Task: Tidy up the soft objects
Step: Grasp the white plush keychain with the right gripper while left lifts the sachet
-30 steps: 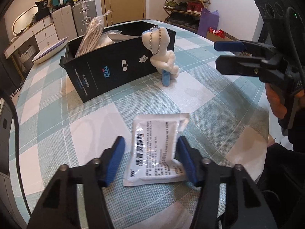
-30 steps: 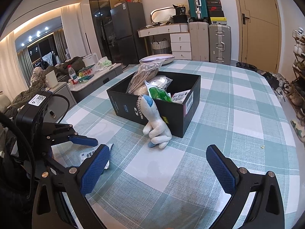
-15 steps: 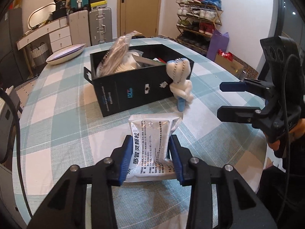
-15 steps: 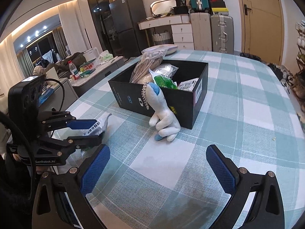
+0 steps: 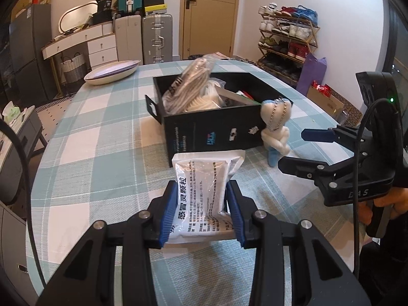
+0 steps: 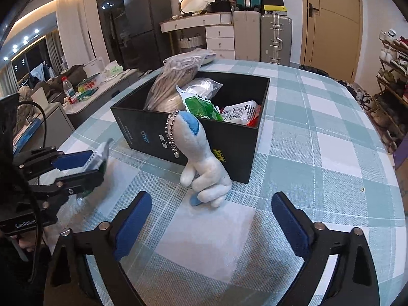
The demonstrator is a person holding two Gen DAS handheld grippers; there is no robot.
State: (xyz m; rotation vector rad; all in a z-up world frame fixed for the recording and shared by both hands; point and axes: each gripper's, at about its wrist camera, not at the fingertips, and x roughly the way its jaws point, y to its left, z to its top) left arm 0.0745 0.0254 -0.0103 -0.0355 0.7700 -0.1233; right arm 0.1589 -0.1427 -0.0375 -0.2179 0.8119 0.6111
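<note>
My left gripper is shut on a white medicine pouch with black print and holds it above the checked tablecloth, in front of the black box. In the right wrist view the left gripper shows at the left with the pouch in it. The box holds several soft packets. A white plush toy with a blue patch and a bead chain leans upright against the box front; it also shows in the left wrist view. My right gripper is open and empty, just before the toy.
A shallow white bowl sits at the table's far end. The round table edge curves close on the left. Suitcases, drawers and a shoe rack stand beyond the table.
My left gripper closed on the pouch and lifted it off the table toward the box. My right gripper moved in closer to the plush toy, still open.
</note>
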